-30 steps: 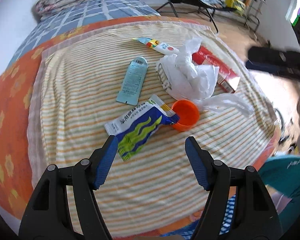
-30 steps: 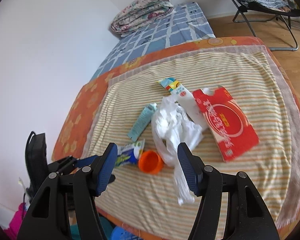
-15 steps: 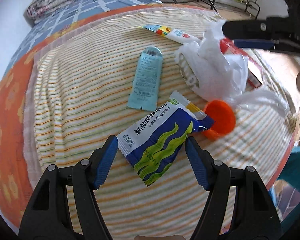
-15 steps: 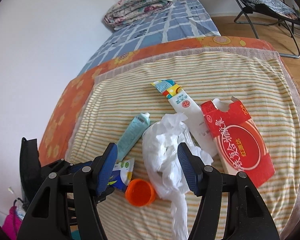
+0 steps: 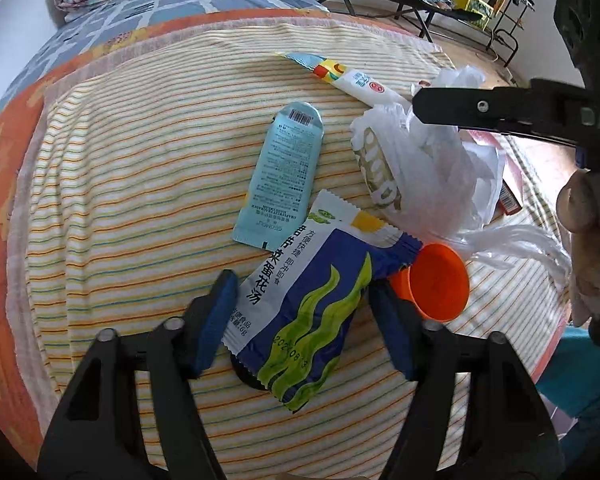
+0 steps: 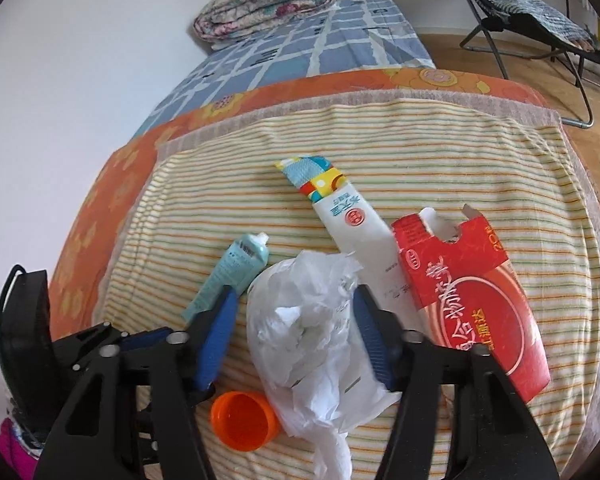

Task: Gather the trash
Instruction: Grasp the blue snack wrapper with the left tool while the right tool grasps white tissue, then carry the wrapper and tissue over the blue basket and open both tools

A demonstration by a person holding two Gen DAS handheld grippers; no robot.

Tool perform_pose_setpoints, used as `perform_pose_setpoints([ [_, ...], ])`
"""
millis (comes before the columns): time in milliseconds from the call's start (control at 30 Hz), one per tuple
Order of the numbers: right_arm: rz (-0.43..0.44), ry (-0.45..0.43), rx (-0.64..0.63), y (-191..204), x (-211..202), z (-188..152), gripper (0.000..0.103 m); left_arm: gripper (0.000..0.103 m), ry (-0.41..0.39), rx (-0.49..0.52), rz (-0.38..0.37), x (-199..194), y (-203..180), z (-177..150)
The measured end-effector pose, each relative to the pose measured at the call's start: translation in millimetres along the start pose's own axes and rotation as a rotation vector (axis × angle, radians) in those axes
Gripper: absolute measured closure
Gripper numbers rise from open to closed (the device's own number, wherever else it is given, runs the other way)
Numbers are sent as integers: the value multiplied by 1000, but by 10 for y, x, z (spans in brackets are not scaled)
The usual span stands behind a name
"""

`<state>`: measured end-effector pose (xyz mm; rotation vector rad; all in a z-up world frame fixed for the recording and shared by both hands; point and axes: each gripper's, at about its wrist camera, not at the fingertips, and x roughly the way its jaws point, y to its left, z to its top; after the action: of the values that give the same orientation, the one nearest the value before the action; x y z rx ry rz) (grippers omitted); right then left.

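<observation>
a bed (image 6: 340,52) carries a striped towel (image 6: 440,148) with the trash on it. largest, a red carton (image 6: 472,304), long axis running from near right to far left. beside it a white milk carton (image 6: 352,216), its coloured end pointing away. a crumpled white plastic bag (image 6: 308,340) lies between the fingers of the right claw (image 6: 294,332), jaws closing, pads not clearly pressing it. a blue-green snack packet (image 5: 312,300) lies diagonally between the fingers of the left claw (image 5: 300,316), jaws closing, not yet gripped. a pale blue tube (image 5: 284,172) points its cap end away. an orange cup (image 5: 436,280) lies tipped beside the packet.
</observation>
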<state>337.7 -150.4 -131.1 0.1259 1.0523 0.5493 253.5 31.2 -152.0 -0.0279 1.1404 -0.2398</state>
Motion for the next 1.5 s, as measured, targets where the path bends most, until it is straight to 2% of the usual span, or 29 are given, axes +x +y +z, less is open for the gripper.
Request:
perform_pose_setpoints([
  [33,7,-2,10,-22,-4,8,71,39,0,-11,-9,-4,9,7],
  [100,35,-3,35,-67,-6,23,77,44,0,-16,-14,-11,-6,7],
  [167,47,-10,42,-86,-11,24,88,47,-4,-4,-6,-15,-29,6],
  [300,64,-34,40,-63,-59,24,93,55,-15,-12,-9,-47,-46,-27],
  [467,98,-86,45,-20,-203,49,94,59,-26,-42,-26,-106,3,-17],
  [500,109,-96,49,-6,-241,54,94,63,-28,-43,-28,-121,12,-19],
  [733,145,-111,45,70,-369,23,94,72,-43,-36,-14,-283,41,-37],
  [967,142,-131,9,153,-514,-13,94,74,-78,-34,66,-454,133,-57],
  [1000,142,-135,5,156,-533,-17,94,81,-90,-50,70,-483,165,-68],
  [1500,157,-182,-56,282,-1002,-191,94,84,-172,-68,39,-1017,55,-144],
])
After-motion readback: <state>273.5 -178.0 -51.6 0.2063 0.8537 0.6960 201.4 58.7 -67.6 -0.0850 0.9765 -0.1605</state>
